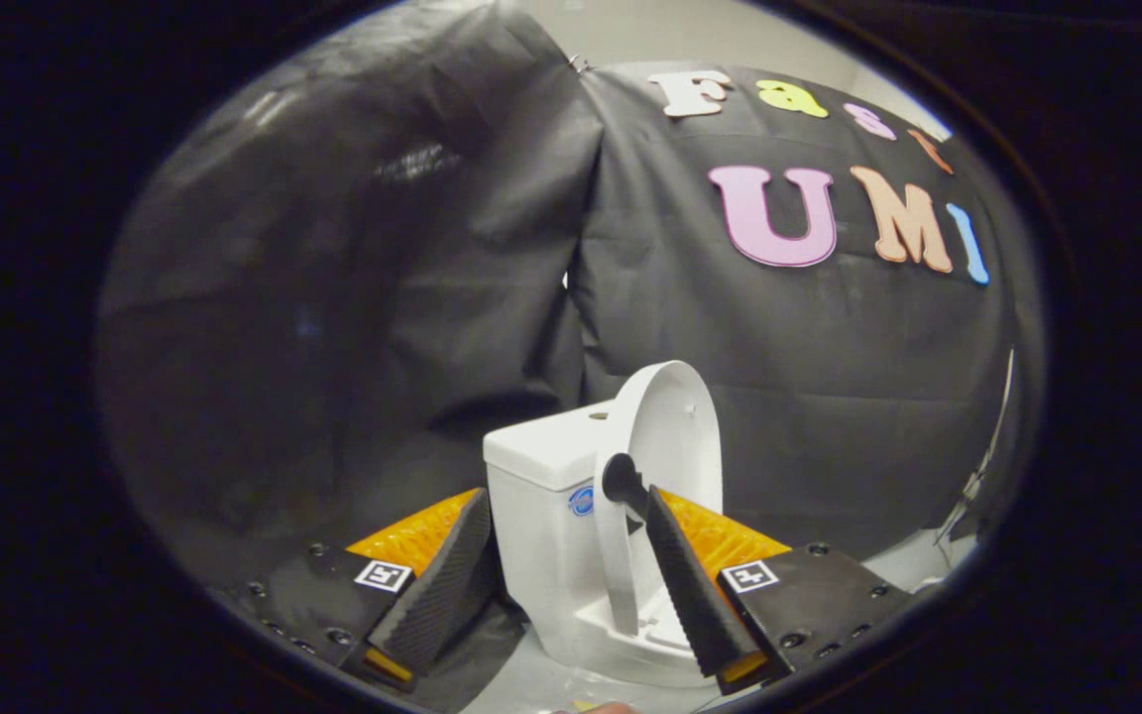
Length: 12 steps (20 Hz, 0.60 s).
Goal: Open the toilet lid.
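White glossy toilet, oval lid upright; ribbed black gripper spread wide, straddling tank.

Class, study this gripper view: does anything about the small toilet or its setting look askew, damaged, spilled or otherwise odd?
Nothing stands out. The small white toilet stands upright on the pale surface, its white oval lid raised upright against the tank. The open gripper straddles it, and the right finger reaches by the lid's edge. No spill or crack shows.

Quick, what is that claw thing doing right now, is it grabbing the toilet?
Gripper: open, holding nothing. The toilet sits between its fingers, and the raised lid stands upright just by the right finger, not pinched.
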Available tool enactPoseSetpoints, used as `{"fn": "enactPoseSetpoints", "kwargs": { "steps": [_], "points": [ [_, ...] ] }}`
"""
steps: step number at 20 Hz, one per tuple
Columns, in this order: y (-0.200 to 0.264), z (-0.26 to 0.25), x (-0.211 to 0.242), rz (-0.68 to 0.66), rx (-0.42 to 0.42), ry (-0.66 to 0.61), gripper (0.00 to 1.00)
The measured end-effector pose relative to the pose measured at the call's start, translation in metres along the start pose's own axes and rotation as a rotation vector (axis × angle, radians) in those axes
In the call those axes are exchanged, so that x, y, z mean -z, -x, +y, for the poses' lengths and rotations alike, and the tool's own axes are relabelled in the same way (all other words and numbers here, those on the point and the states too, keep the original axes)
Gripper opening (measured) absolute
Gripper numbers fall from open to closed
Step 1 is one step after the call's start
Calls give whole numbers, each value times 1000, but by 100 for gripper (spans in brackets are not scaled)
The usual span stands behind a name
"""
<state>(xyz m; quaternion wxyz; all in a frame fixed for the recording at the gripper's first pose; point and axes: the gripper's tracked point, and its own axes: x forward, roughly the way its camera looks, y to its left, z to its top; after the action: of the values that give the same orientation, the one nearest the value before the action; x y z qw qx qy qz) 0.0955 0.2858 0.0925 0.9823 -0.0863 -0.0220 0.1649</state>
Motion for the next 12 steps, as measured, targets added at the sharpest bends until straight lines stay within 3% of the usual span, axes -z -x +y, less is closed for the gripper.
{"fn": "enactPoseSetpoints", "kwargs": {
  "steps": [8, 12],
  "points": [
    [39, -97, -9, -70, 64, -17, 96],
    [52, -153, 10, -35, 137, 14, 96]
  ]
}}
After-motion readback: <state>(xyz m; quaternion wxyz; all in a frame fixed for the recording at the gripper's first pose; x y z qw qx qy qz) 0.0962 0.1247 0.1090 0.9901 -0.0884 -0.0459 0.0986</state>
